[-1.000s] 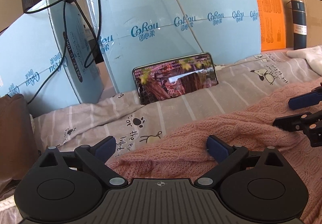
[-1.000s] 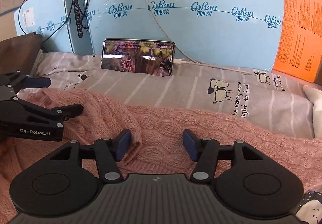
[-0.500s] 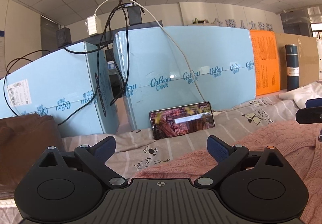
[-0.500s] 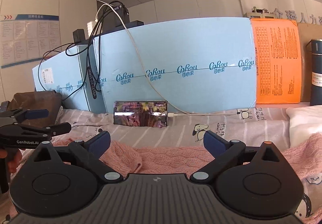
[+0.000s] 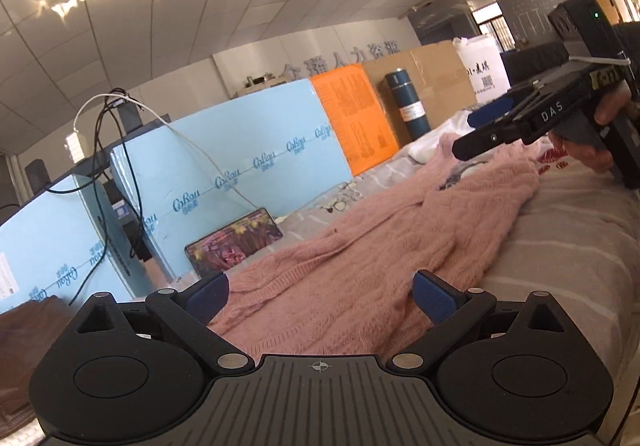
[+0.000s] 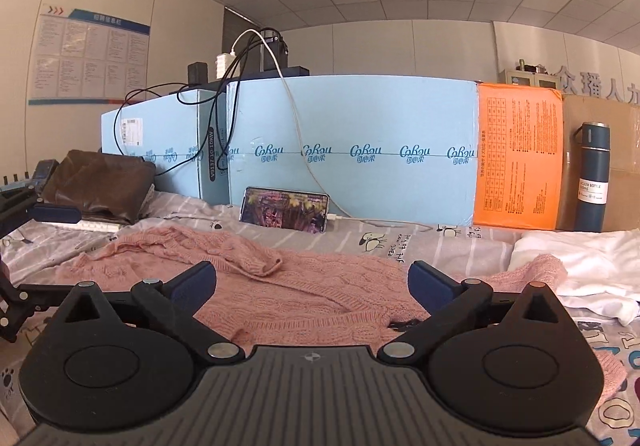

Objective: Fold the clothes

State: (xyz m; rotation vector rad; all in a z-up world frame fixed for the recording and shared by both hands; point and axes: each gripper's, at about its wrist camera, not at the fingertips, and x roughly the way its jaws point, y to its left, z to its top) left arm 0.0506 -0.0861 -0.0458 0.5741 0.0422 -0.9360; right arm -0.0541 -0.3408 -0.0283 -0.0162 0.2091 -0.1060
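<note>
- The right gripper (image 6: 310, 280) has just been opening and now stands wide, nothing between its pads; a second ago it pinched a fold of the pink sweater (image 6: 304, 294).
- The left gripper (image 5: 320, 292) is spread open too, and empty.
- Both have drawn back from the cloth, so the phone (image 6: 286, 209) and blue boxes (image 6: 360, 149) sit farther off than before.
- The sweater lies released on the striped bed sheet (image 5: 580, 246), one sleeve laid over its body.
- I judge that fold is finished; a fresh grasp comes next.
</note>
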